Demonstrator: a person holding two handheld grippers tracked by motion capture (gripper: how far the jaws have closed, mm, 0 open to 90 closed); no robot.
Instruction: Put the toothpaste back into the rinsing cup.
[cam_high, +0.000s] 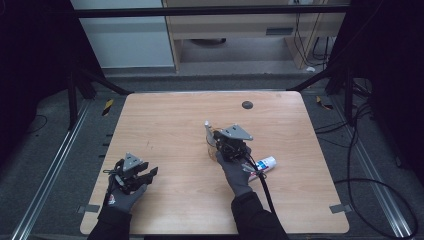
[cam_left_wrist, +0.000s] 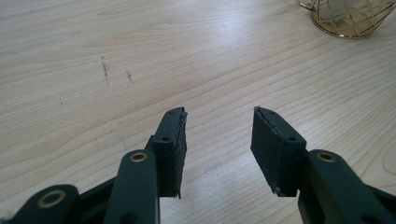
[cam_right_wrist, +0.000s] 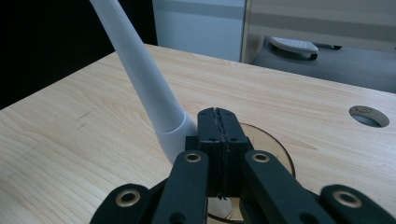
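Note:
A clear glass cup (cam_high: 214, 150) with gold lines stands near the middle of the wooden table (cam_high: 170, 125). A white tapered stick (cam_high: 207, 129) leans out of it to the far left. My right gripper (cam_high: 221, 146) hovers over the cup's mouth. In the right gripper view its jaws (cam_right_wrist: 219, 115) are shut pad against pad, with nothing seen between them. The white stick (cam_right_wrist: 140, 74) rises just to their left, and the cup's rim (cam_right_wrist: 275, 144) curves behind them. My left gripper (cam_high: 148, 170) rests open and empty near the table's front left. Its jaws (cam_left_wrist: 217, 121) face bare wood, with the cup (cam_left_wrist: 350, 18) far off.
A white tube with blue and red print (cam_high: 265, 163) lies on the table beside my right wrist. A round dark cable hole (cam_high: 247, 104) sits near the far edge. Cables trail over the floor on the right, and black frame bars stand at the far corners.

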